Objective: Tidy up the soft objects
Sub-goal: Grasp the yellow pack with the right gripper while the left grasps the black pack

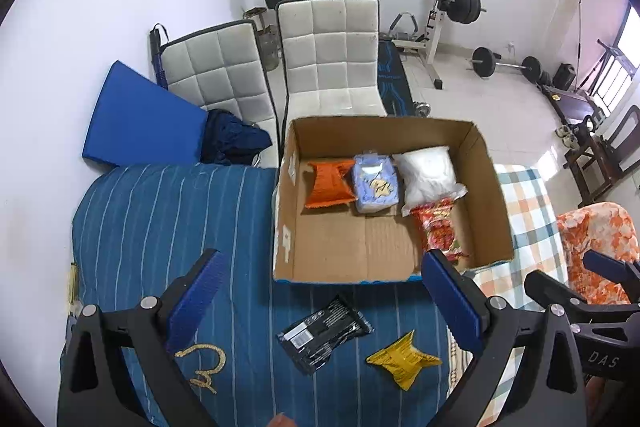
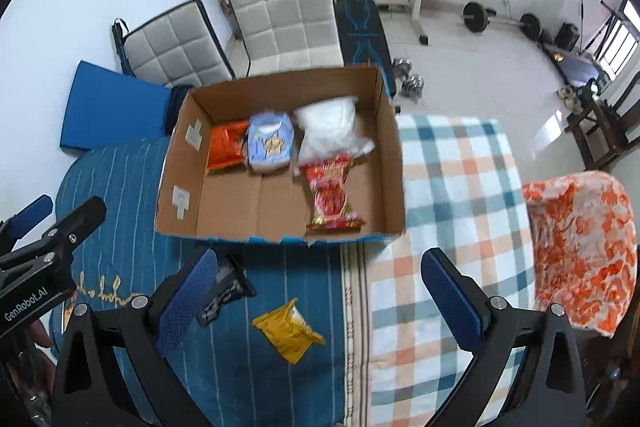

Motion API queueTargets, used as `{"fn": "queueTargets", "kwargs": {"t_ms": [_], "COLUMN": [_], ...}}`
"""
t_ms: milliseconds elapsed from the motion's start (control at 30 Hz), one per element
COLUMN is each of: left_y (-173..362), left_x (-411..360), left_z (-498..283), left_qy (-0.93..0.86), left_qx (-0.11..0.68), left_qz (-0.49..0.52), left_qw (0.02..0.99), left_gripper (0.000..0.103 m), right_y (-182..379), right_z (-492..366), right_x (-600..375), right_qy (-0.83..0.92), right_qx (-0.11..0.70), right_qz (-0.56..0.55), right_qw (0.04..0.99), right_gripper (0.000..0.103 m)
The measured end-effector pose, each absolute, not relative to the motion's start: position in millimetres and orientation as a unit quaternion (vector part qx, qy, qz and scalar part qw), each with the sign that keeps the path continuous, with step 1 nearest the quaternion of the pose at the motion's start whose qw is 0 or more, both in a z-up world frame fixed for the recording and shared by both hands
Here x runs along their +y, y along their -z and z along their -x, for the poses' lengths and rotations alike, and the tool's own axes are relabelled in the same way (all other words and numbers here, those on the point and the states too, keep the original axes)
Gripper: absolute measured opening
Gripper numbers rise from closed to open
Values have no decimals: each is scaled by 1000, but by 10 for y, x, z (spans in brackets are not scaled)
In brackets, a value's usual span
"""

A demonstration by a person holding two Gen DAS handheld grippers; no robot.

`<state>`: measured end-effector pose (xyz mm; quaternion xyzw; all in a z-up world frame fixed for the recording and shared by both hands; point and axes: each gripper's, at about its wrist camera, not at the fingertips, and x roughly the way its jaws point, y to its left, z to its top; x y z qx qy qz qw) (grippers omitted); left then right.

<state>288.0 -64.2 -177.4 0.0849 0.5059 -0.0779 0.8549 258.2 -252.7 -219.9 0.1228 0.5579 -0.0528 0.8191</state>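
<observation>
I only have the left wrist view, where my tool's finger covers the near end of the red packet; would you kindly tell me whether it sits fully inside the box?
Observer: Yes, the red packet lies wholly inside the cardboard box, with its near end close to the front wall.
Operator: Thank you. I see only an edge of the right tool; is it carrying anything?
Observer: No, the right tool is open and empty.
Operator: And what lies to the right of the box?
Observer: The checked blanket spreads from the box across to the orange floral cloth, with no packets on it.
</observation>
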Motion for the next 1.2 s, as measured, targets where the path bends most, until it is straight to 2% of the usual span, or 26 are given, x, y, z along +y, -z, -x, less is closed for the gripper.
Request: {"fn": "queueTargets", "kwargs": {"t_ms": [133,367,600,667,733,800,900,1200], "left_y": [1953,2711,3427,3587,3689,3758,3830,4166], "left_x": [-547,-204,91,176,205,189,76,-524], "left_z": [-2778,-2500,-2209,-2167,-2152,-2165,-2209,-2615], "left_qy": [55,15,-21,-30,-30,-28,-6,124], "left_qx": [516,587,644,654,660,660,655,678], "left_qz": [-106,-132,-175,-182,-188,-199,-225,-262], "left_qw": [848,798,744,733,727,724,721,676], "left_gripper": [101,101,101,101,101,101,101,101], "right_y": [2609,3834,4613,4754,4843,4858,4838,4790], "right_z": [-2534,-2433,-2367,-2354,-2332,-2301,-2241,-1999], "right_x": [-2376,-1844,-1429,-1395,-1402,-1451,-1564,-2070], "right_qy": [29,-35,-54,-50,-42,-39,-25,7], "right_qx": [603,710,750,755,760,757,756,761], "right_qz": [-120,-60,4,8,14,2,-7,-47], "right_qw": [788,700,659,654,649,653,654,647], "right_gripper": [103,103,103,98,65,64,57,56]}}
